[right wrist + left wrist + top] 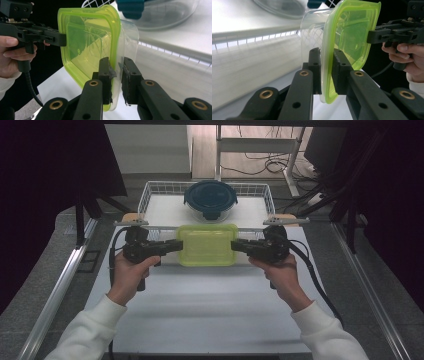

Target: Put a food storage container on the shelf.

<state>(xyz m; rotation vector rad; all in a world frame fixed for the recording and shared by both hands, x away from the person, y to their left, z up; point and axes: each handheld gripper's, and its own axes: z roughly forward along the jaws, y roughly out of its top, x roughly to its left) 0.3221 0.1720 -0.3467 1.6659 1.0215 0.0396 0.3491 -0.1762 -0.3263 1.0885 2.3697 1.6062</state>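
Observation:
A clear rectangular container with a lime-green lid (207, 245) hangs above the white table, just in front of the wire basket. Both grippers grip it by its short ends. My left gripper (178, 244) is shut on the left rim and my right gripper (233, 244) is shut on the right rim. In the left gripper view the jaws (327, 53) pinch the lid's edge and the clear wall, with the green lid (352, 32) facing the other gripper (372, 36). The right gripper view has the same pinch (116, 61) on the opposite rim of the container (87, 40).
A white wire basket (145, 195) stands at the back of the table and holds a round glass bowl with a dark blue lid (210, 199). The white tabletop (200, 310) lies below the hands. Metal rails run along both table sides, with dark curtains beyond.

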